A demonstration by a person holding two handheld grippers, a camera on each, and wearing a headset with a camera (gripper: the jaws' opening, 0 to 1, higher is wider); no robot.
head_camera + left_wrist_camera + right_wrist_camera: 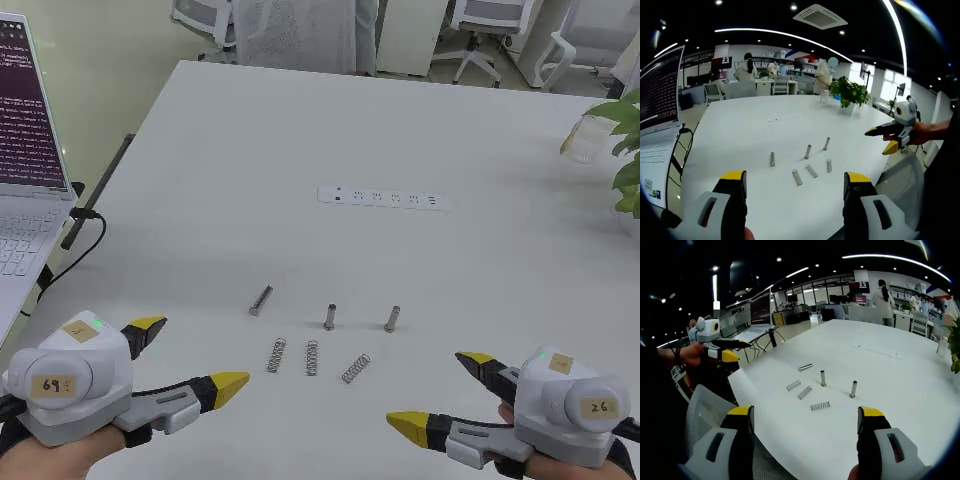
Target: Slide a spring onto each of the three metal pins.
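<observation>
Three metal pins sit mid-table: the left pin (261, 300) (805, 367) lies on its side, while the middle pin (330, 317) (823, 378) and right pin (392, 319) (853, 389) stand upright. In front of them lie three loose springs (276, 355) (311, 357) (356, 368), also seen in the left gripper view (811, 171) and the right gripper view (805, 392). My left gripper (195, 352) (795, 176) is open at the near left, short of the springs. My right gripper (432, 388) (805, 411) is open at the near right. Both hold nothing.
A white power strip (383, 197) is set into the table beyond the pins. An open laptop (20, 150) with a black cable (75, 240) stands at the left edge. A potted plant (620, 140) is at the far right. Office chairs and a person stand past the far edge.
</observation>
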